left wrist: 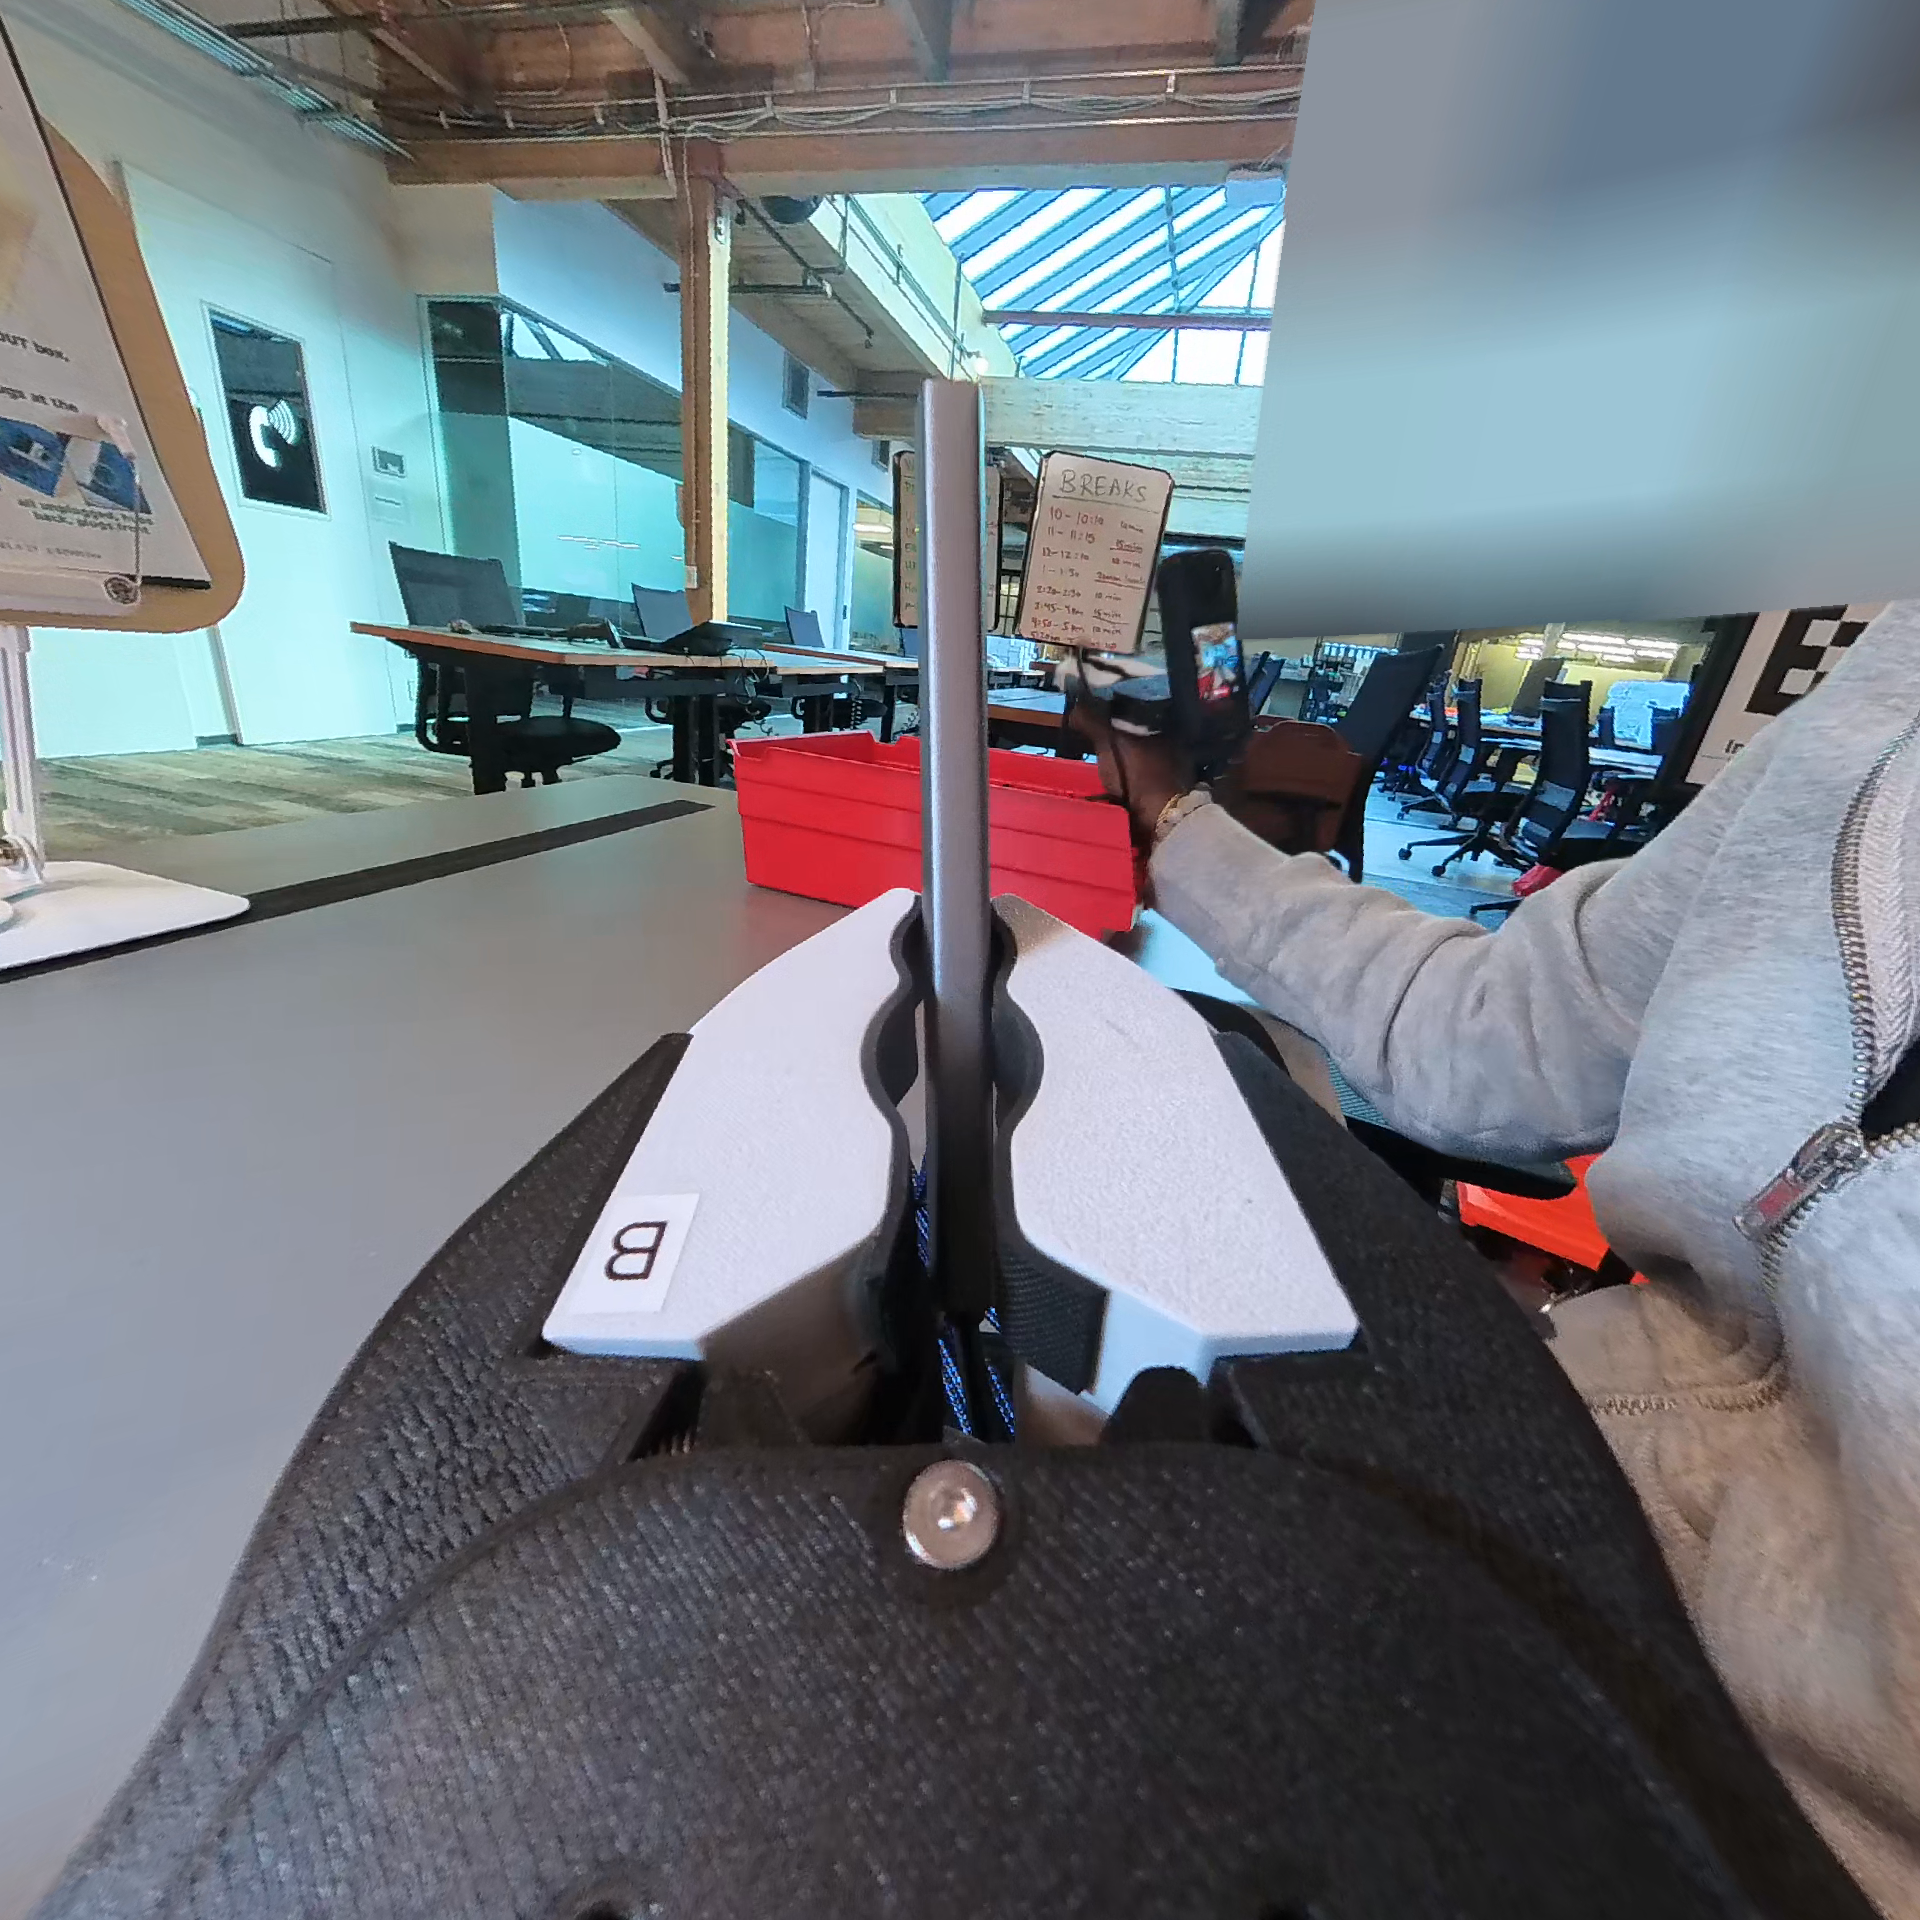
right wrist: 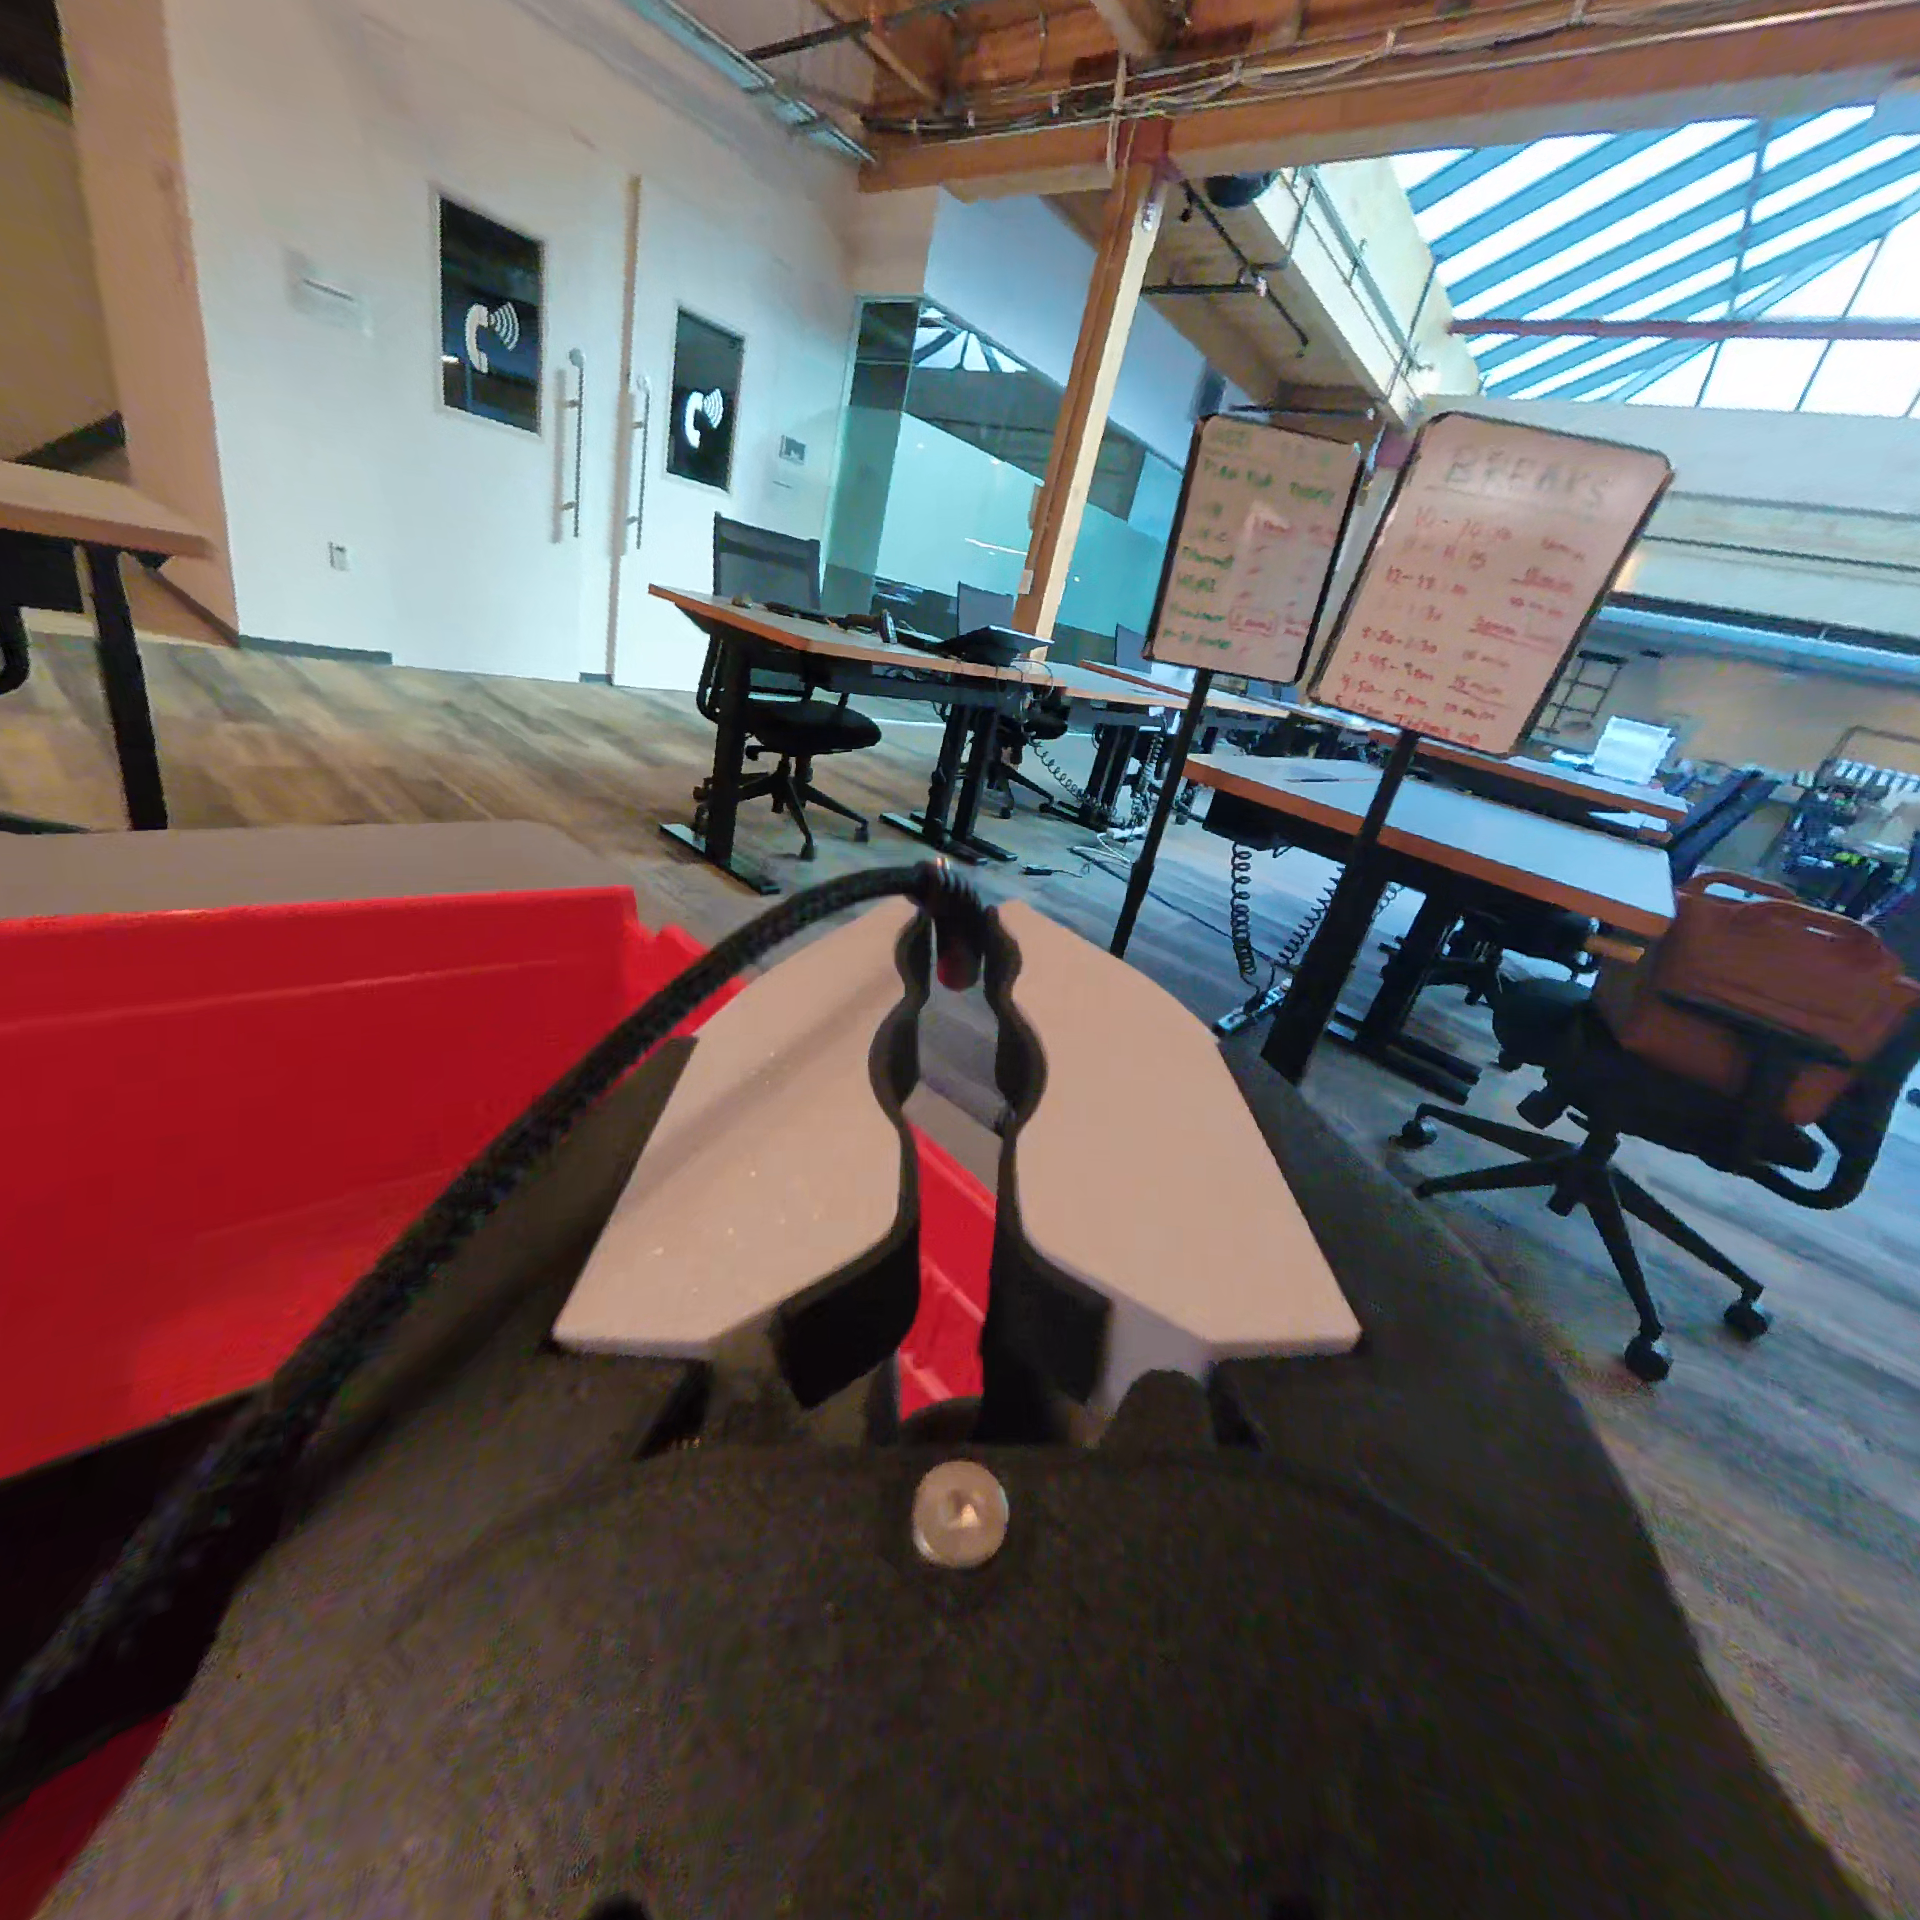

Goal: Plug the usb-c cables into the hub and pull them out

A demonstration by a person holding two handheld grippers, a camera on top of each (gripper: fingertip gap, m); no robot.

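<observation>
My left gripper [left wrist: 953, 920] is shut on the hub [left wrist: 951, 665], a thin grey slab held edge-on and upright between the fingers, well above the grey table [left wrist: 312, 1039]. A blue braided cable [left wrist: 971, 1382] hangs below the hub inside the jaws. My right gripper [right wrist: 956, 920] is shut on the plug end of a black braided usb-c cable [right wrist: 499, 1164]; the cable runs back down to the left over the red bin [right wrist: 260, 1091]. The right gripper also shows far off in the left wrist view [left wrist: 1200, 665], held up by a hand in a grey sleeve.
A red bin [left wrist: 883, 821] stands on the table behind the hub. A white stand with a printed sheet [left wrist: 62, 416] is at the far left. A person in a grey zip hoodie [left wrist: 1714, 1039] fills the right. Desks, chairs and whiteboards [right wrist: 1486, 582] stand beyond. Tip to tip, the grippers are about 55 cm apart.
</observation>
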